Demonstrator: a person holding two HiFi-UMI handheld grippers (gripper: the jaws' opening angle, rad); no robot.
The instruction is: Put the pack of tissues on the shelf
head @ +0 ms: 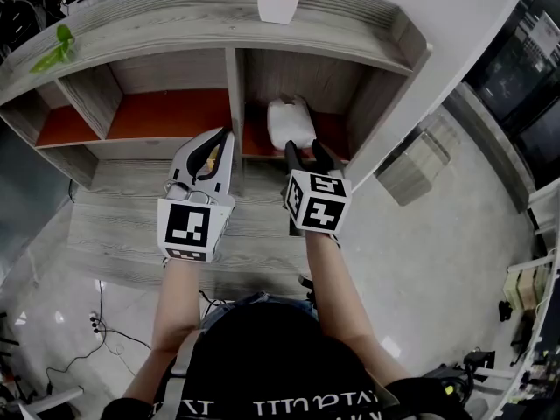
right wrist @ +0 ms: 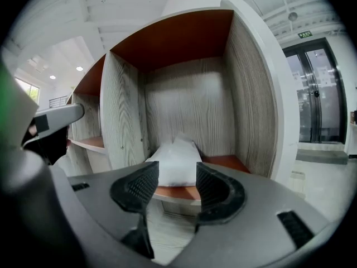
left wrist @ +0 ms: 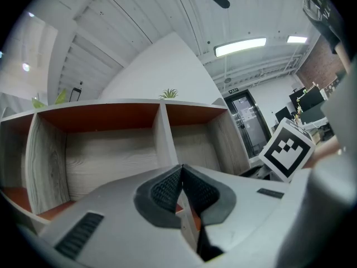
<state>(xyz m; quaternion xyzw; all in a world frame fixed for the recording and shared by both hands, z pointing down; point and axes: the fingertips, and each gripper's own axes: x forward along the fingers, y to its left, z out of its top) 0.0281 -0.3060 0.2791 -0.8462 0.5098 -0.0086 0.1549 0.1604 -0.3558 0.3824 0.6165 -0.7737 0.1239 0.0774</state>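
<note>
The pack of tissues (head: 290,122), white and soft, lies on the orange board of the shelf's (head: 234,77) right compartment. In the right gripper view the pack of tissues (right wrist: 175,163) rests toward the back of that compartment (right wrist: 223,162). My right gripper (head: 305,151) hovers just in front of it, open, its pads (right wrist: 146,184) clear of the pack and nothing between them. My left gripper (head: 224,138) is at the divider, left of the right one, shut and empty. In the left gripper view its jaws (left wrist: 181,171) meet, facing the shelf (left wrist: 163,133).
A white pot with a green plant (head: 278,3) stands on the shelf's top board. Green leaves (head: 54,51) hang at the top left. A grey wooden ledge (head: 122,226) runs below the compartments. Cables (head: 96,324) lie on the floor. Glass doors (right wrist: 312,99) stand to the right.
</note>
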